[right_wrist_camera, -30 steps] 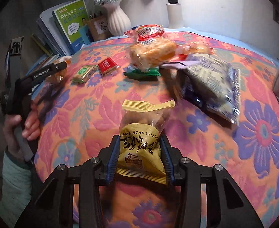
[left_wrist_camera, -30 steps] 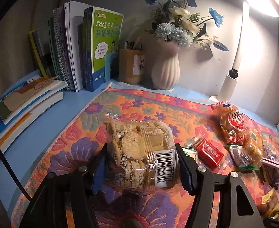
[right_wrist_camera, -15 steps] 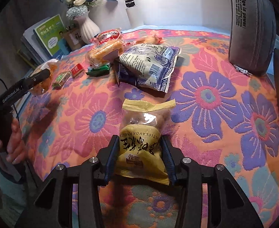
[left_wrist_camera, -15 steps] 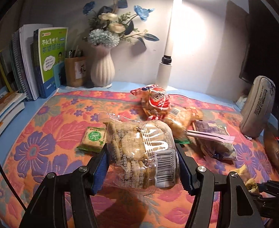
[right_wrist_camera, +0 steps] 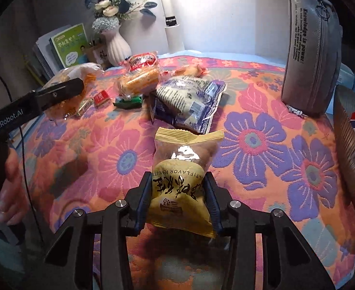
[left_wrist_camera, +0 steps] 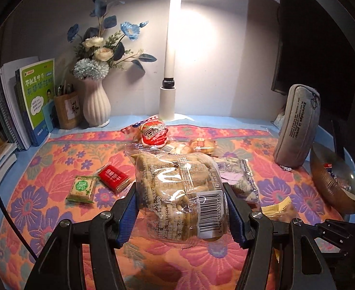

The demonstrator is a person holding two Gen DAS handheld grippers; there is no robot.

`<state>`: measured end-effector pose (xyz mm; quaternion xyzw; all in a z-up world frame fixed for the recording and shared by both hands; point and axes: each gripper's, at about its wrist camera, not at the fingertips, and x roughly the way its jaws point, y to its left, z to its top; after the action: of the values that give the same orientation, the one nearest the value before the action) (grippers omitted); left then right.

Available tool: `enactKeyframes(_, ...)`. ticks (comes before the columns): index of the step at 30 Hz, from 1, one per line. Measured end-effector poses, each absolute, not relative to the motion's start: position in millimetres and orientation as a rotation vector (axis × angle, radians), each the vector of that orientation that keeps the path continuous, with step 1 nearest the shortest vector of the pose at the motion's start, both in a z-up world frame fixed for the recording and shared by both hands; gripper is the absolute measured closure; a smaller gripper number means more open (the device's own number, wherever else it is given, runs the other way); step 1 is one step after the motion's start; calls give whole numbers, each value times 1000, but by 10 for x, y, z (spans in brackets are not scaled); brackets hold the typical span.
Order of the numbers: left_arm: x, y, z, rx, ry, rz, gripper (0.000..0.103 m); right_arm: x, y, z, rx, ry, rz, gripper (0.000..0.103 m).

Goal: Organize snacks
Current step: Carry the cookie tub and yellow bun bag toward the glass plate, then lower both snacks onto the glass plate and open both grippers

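While your left claw (left_wrist_camera: 181,207) stays clamped on the clear biscuit bag (left_wrist_camera: 177,193), held above the floral cloth (left_wrist_camera: 44,188) on the desk, note the woven basket (left_wrist_camera: 332,181) at the far right. Your right claw (right_wrist_camera: 178,201), jaws closing on the yellow peanut packet (right_wrist_camera: 181,181), is the nearer to it; the packet's long axis runs straight ahead.
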<state>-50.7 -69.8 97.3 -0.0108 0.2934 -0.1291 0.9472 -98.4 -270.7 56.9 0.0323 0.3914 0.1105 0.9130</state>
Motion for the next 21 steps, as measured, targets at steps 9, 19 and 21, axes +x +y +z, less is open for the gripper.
enactKeyframes(9,-517,-1426,1324,-5,558,-399,41,-1250,-3389,1075,154,645,100,63)
enactKeyframes(19,-612,-2744,1540,122,533,-598,41,-1406,-4571,1142,293,592,-157,63)
enactKeyframes(21,-629,-2981,1544,150,531,-627,41,-1440,-4784,1154,306,584,-206,63)
